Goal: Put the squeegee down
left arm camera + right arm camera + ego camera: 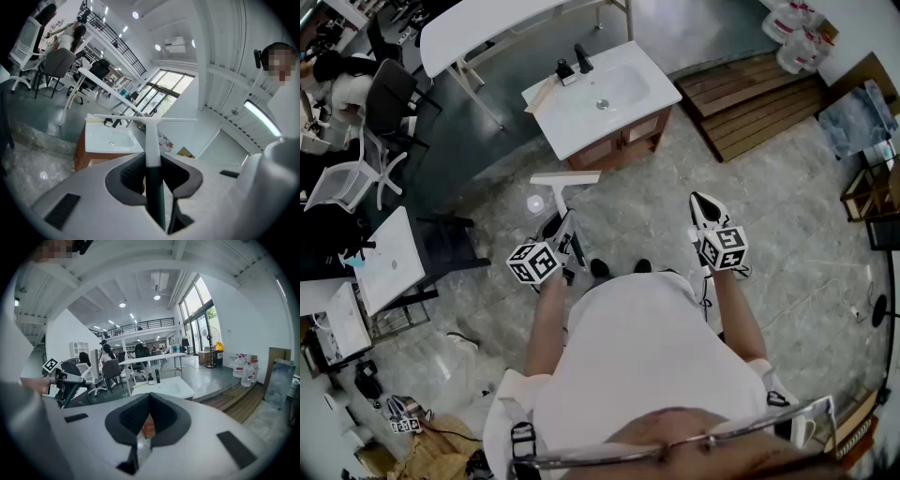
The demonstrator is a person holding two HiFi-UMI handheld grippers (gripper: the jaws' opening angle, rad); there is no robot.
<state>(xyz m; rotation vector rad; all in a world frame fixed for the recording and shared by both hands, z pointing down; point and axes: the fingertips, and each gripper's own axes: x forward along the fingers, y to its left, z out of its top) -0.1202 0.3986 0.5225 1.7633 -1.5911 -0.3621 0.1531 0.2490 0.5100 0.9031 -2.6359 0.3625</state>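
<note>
My left gripper (561, 223) is shut on the dark lower handle of a white squeegee (562, 187), held in the air above the stone floor. The squeegee's flat blade (565, 177) lies crosswise at its far end, short of the white sink vanity (581, 117). In the left gripper view the squeegee (152, 140) runs straight out between the jaws of the left gripper (153, 159), and its blade (145, 119) spans across in front of the vanity (101, 143). My right gripper (702, 201) hangs to the right, shut with nothing in it, and its tips meet in the right gripper view (149, 395).
The vanity carries a black faucet (581, 58) and a dispenser (564, 71). Wooden boards (759, 94) lie at the back right, with water bottles (797, 33) beyond them. A long white table (487, 28) and office chairs (389, 103) stand at the back left, and a small white table (389, 258) stands at the left.
</note>
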